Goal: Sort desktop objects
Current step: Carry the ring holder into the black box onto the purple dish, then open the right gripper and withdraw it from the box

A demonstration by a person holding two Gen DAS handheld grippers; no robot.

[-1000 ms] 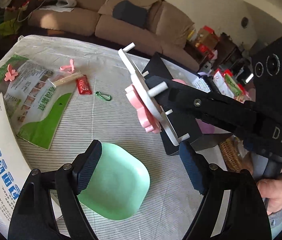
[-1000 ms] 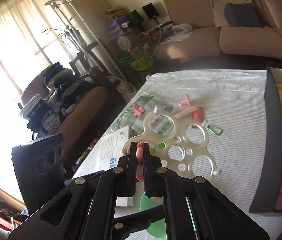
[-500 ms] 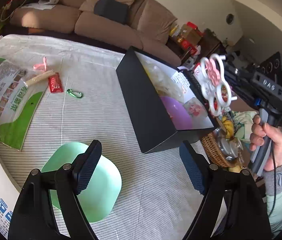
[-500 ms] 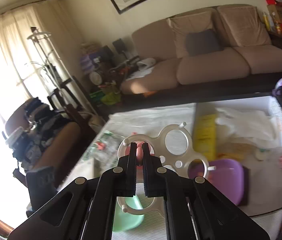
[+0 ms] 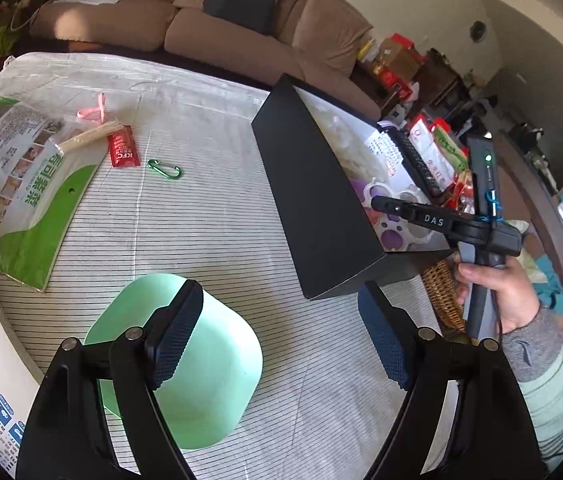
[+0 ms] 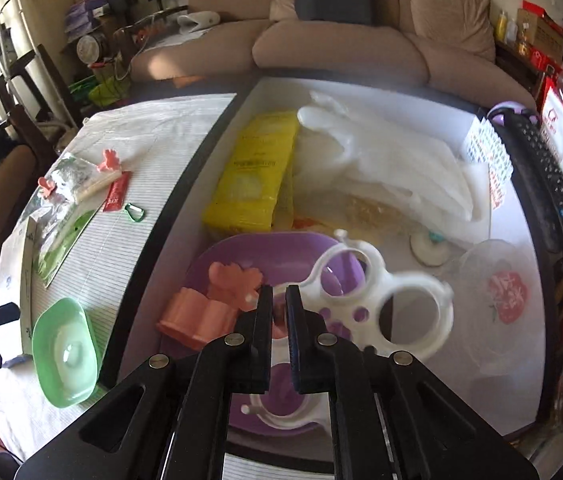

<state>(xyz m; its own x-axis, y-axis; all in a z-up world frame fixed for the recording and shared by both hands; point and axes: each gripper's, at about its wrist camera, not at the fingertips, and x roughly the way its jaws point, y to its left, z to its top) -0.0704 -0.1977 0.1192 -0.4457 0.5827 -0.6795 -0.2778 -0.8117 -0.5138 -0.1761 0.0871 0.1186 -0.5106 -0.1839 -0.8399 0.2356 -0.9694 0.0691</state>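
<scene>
Table (image 5: 209, 240): striped cloth. Black box (image 5: 313, 208) at right edge, tall wall blocking side approach. Purple bowl (image 6: 241, 256) inside box. White ring rack (image 6: 381, 304) blurred, over the bowl, apparently let go; pink cutter (image 6: 201, 312) on bowl rim. Right gripper (image 6: 279, 304) slightly parted, empty. Left gripper (image 5: 277, 344) spread wide over green dish (image 5: 209, 380).

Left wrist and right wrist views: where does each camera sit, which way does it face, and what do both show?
Left wrist: sits on the left gripper, above the striped tablecloth, facing the sofa; its open fingers frame the green dish; the right hand shows beside the black box.
Right wrist: sits on the right gripper, looking down into the black box at the purple bowl and the white ring rack; its fingers stand slightly parted.
Shared: green dish, black box, green carabiner, red KFC sachet.
</scene>
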